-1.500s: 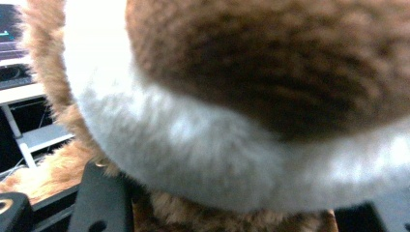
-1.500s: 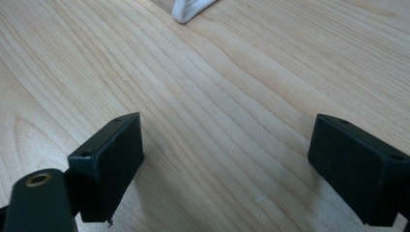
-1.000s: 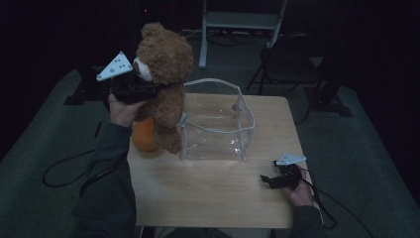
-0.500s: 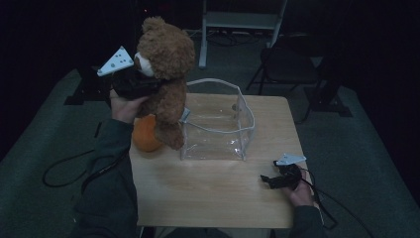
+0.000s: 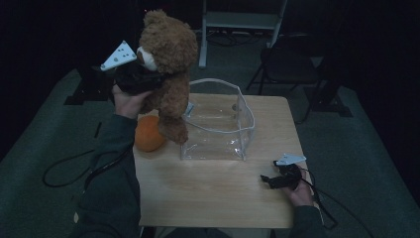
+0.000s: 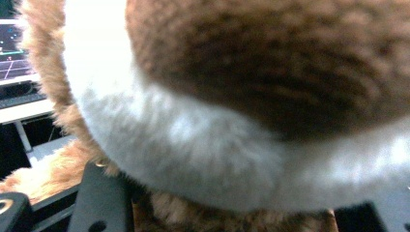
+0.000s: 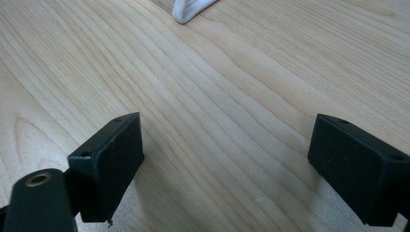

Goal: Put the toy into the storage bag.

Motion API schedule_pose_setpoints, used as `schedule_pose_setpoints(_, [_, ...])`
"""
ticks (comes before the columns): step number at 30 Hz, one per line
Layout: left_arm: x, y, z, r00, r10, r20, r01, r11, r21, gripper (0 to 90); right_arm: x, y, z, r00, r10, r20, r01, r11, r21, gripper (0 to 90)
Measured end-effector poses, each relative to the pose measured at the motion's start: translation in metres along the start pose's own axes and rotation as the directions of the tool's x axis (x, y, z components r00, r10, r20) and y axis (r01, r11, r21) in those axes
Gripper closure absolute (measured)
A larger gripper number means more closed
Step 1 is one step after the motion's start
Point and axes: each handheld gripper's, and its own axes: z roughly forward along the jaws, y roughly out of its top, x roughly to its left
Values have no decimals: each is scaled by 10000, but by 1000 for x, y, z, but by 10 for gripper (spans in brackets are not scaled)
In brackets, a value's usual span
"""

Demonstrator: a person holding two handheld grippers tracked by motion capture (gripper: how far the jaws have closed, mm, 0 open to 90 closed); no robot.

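High view: left tool grips the teddy bear, seemingly at its neck, lifted beside the clear bag; right tool rests wide open, holding nothing, on the tabletop.

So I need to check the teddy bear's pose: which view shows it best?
The high view: the whole teddy bear hangs beside the clear bag. The left gripper view gives just blurred fur; the right gripper view faces the table.

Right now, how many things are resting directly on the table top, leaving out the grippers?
2. The orange ball sits near the table's left edge, and the clear bag stands beside it at mid-table. The teddy bear hangs above them in the left gripper; it could hide something small.
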Motion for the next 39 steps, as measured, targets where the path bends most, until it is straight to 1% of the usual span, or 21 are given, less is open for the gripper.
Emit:
schedule_pose_setpoints(4, [-1, 2, 3, 10000, 19, -48, -19, 10000, -28, 394, 0, 0, 0, 10000, 0, 0, 0, 10000, 0, 117])
schedule_pose_setpoints(8, [-2, 4, 8, 9999, 109, -95, -108, 9999, 102, 394, 0, 0, 0, 10000, 0, 1, 0, 10000, 1, 117])
schedule_pose_setpoints(11, [-3, 4, 11, 9999, 108, -89, -107, 9999, 93, 394, 0, 0, 0, 10000, 1, 1, -1, 10000, 1, 117])
schedule_pose_setpoints(20, [-4, 7, 17, 9999, -38, -115, 38, 10000, -71, 393, 0, 0, 0, 10000, 2, 0, -2, 10000, 1, 116])
schedule_pose_setpoints(24, [-4, 9, 19, 9998, -55, -196, 53, 9999, -91, 394, 0, 0, 0, 10000, 2, 0, -2, 10000, 1, 117])
schedule_pose_setpoints(31, [-3, 12, 23, 9993, -221, -292, 214, 9995, -230, 394, 0, 0, 0, 10000, 2, -1, -2, 10000, 2, 117])
schedule_pose_setpoints(35, [-3, 12, 27, 9993, -225, -299, 220, 9996, -174, 394, 0, 0, 0, 10000, 4, -1, -4, 10000, 2, 117])
schedule_pose_setpoints(39, [-4, 12, 31, 9990, -195, -412, 190, 9997, -128, 394, 0, 0, 0, 10000, 2, -1, -2, 10000, 0, 117])
